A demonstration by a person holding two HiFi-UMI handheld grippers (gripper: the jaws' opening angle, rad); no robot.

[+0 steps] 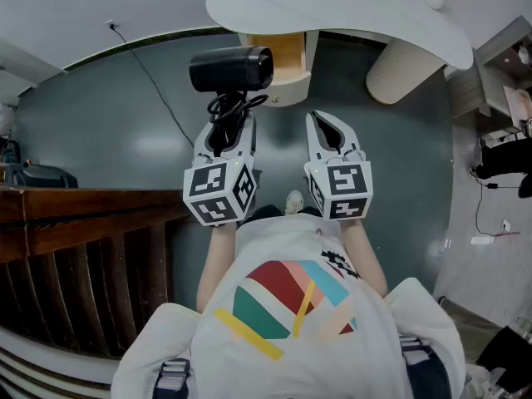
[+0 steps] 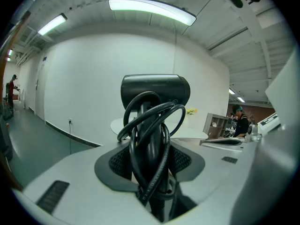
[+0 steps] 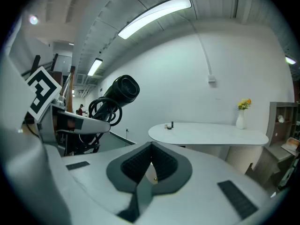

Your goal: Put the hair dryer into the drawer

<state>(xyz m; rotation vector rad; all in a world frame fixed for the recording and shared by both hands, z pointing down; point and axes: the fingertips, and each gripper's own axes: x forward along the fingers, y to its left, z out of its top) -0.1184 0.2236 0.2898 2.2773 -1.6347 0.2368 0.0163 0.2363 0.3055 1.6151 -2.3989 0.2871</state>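
Observation:
A black hair dryer (image 1: 231, 68) stands upright in my left gripper (image 1: 226, 127), barrel on top and lying crosswise. Its black cord is coiled around the handle. In the left gripper view the handle and cord (image 2: 150, 144) fill the gap between the pads, which press on them; the barrel (image 2: 155, 90) rises above. My right gripper (image 1: 320, 123) is held level beside it, shut and empty, its pads meeting at the tip (image 3: 151, 161). From there the hair dryer (image 3: 123, 90) shows up at the left. A light wooden drawer unit (image 1: 278, 61) hangs under the white table just ahead of the dryer.
A white rounded table (image 1: 332, 7) on a ribbed pedestal (image 1: 403, 69) stands ahead, with a vase of yellow flowers (image 3: 241, 116) on it. A dark wooden railing (image 1: 83, 223) runs along the left. Shelving and cables (image 1: 499, 140) stand at the right. A person (image 2: 240, 118) is far off.

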